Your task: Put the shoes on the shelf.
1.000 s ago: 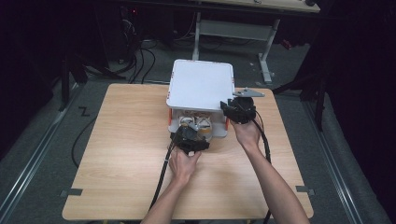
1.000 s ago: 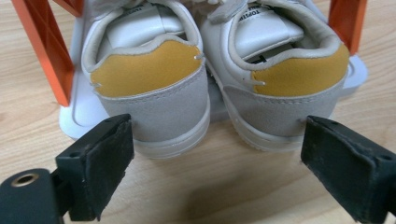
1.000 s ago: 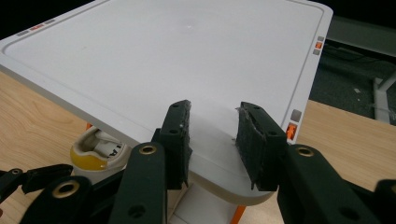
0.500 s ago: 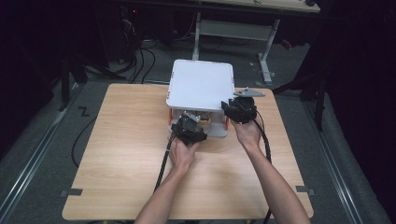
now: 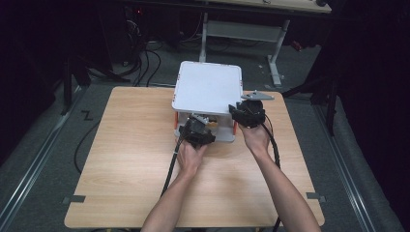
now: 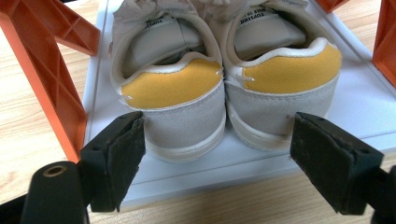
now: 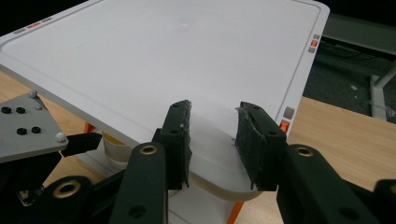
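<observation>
A wooden bench [image 5: 130, 159] carries a small white shelf unit with orange legs [image 6: 44, 70]. A pair of small shoes [image 6: 224, 100], grey with yellow heel patches, sits side by side on the lower tray [image 6: 359, 107], heels facing the person.

The right gripper [image 7: 212, 140] has its jaws pinched on the near edge of the white top board [image 7: 159, 60], which tilts up at that side. This looks like a lift to open up room above the shoes.

The left gripper [image 6: 217, 161] is level with the tray, jaws spread wide. One jaw is beside the outer side of the left shoe [image 6: 175, 112], the other beside the outer side of the right shoe [image 6: 285, 91], so both heels lie between them. The pads appear not to press yet. The wide stance suggests the pair is to be gripped together and drawn out while the board is held up.
</observation>
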Tool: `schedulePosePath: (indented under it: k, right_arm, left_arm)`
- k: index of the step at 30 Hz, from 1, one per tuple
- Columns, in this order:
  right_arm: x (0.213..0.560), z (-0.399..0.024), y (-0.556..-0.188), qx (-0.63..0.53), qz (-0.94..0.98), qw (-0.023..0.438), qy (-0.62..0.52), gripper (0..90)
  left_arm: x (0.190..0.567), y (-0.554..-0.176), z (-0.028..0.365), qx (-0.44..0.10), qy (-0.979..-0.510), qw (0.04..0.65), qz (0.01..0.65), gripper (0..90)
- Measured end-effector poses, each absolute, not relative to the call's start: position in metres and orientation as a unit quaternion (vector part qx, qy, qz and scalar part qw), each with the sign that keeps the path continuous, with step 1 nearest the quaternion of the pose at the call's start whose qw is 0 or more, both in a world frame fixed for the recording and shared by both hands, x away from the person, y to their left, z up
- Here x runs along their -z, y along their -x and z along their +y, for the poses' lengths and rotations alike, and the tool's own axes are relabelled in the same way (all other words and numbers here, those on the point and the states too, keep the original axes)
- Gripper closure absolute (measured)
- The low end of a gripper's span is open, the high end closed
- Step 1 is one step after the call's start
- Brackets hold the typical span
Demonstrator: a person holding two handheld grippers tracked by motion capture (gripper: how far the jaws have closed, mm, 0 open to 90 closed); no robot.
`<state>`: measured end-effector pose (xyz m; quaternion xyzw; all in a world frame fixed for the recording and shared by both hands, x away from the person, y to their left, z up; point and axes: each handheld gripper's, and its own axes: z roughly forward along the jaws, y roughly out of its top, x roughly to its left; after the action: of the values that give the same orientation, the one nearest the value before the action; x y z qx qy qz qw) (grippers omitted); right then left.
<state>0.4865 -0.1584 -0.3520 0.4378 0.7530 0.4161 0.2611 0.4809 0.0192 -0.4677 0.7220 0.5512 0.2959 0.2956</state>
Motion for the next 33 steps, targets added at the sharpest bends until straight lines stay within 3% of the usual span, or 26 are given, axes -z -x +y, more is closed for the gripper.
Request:
schedulePosePath:
  k: [12,33]
  right_arm:
    - [0.351,-0.161,-0.487,-0.418,0.75,0.256,-0.443,60.4]
    - [0.344,-0.173,-0.478,-0.428,0.746,0.245,-0.447,48.6]
  left_arm:
    - [0.458,-0.454,0.024,-0.292,-0.732,0.332,0.518,17.8]
    - [0.419,-0.404,0.091,-0.287,-0.718,0.41,0.484,20.3]
